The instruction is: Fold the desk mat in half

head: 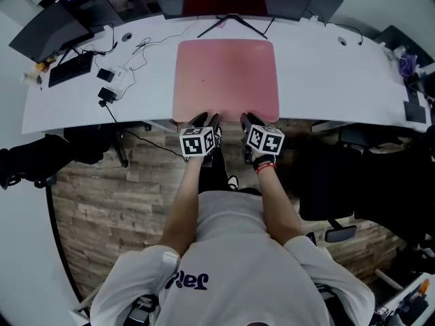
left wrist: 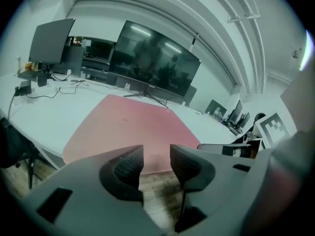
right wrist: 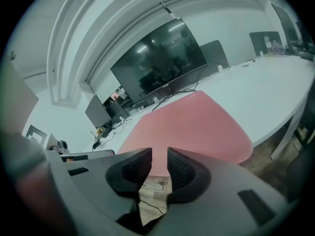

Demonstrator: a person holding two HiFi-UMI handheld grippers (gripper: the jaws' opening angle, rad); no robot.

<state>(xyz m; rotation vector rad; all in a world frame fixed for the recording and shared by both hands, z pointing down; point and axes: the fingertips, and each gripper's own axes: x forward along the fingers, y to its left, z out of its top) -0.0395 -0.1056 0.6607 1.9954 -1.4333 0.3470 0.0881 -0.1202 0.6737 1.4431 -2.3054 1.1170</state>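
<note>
Here, the pink desk mat (head: 228,77) lay flat on the white worktop (head: 326,73), at twelve o'clock from me. My left tongs (head: 207,119) and right tongs (head: 250,119) hung side by side at its six o'clock edge (the near one), both parted and gripping nothing.

The person wears a white short-sleeved T-shirt (head: 231,250) with dark lettering (head: 187,280) on the chest, and a red band (head: 265,168) at the right wrist. The left gripper (left wrist: 156,159) and the right gripper (right wrist: 159,163) have grey moulded bodies and black ribbed pads (left wrist: 129,167). Each carries a white cube (head: 198,142) with black square markers.
</note>
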